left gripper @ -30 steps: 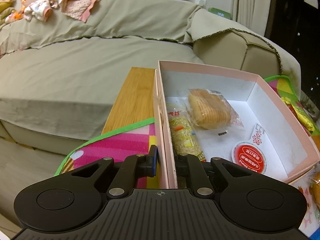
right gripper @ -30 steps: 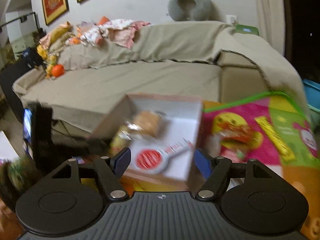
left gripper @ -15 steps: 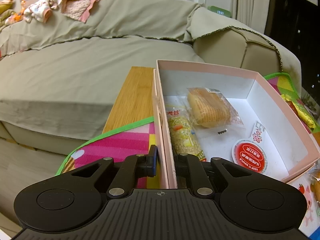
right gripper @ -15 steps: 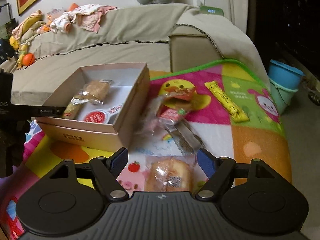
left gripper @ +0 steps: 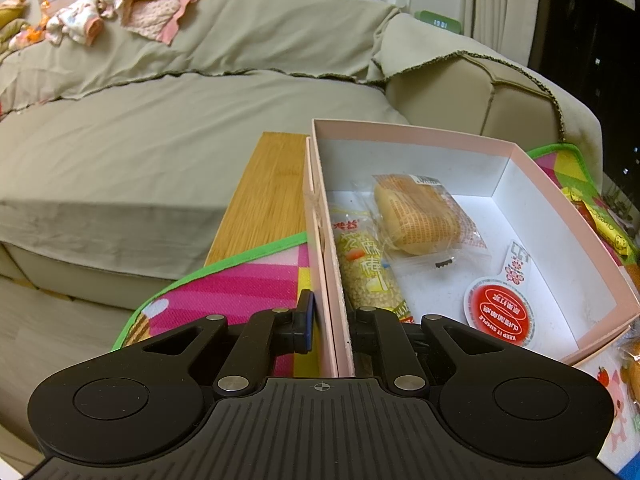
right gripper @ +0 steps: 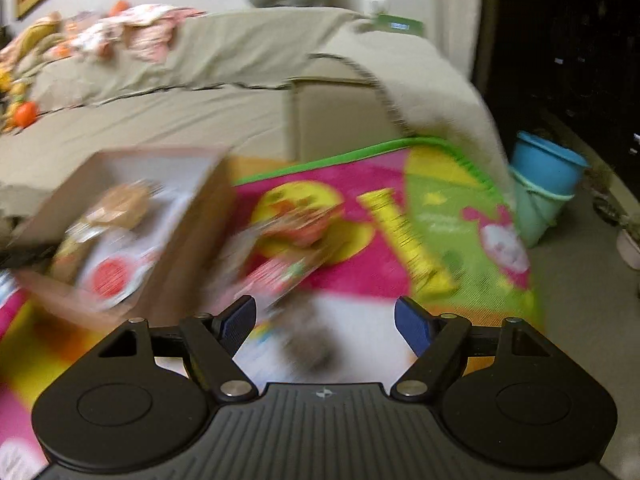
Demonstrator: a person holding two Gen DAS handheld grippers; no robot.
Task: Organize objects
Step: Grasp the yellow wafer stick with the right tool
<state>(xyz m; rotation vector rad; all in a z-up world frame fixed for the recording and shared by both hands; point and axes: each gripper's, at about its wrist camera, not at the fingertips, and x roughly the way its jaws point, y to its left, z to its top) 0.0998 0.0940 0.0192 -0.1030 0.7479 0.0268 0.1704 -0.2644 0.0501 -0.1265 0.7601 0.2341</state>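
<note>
My left gripper point(left gripper: 330, 328) is shut on the left wall of an open pink box point(left gripper: 320, 208), one finger outside and one inside. In the box lie a wrapped bread point(left gripper: 420, 212), a long yellow snack pack point(left gripper: 368, 272) and a round red-lidded cup point(left gripper: 502, 314). My right gripper point(right gripper: 324, 320) is open and empty above the colourful mat point(right gripper: 460, 216), over blurred snack packets point(right gripper: 296, 236). A yellow stick pack point(right gripper: 408, 240) lies to its right. The box point(right gripper: 120, 232) shows at the left of the blurred right wrist view.
A beige sofa point(left gripper: 160, 120) with clothes point(left gripper: 120, 4) stands behind the wooden table point(left gripper: 268, 192). Blue and green buckets point(right gripper: 544, 184) stand on the floor at the right. Another wrapped bread point(left gripper: 632, 368) lies right of the box.
My right gripper has moved forward and lower over the mat towards the snack packets, and its view is blurred. My left gripper keeps its hold on the box wall.
</note>
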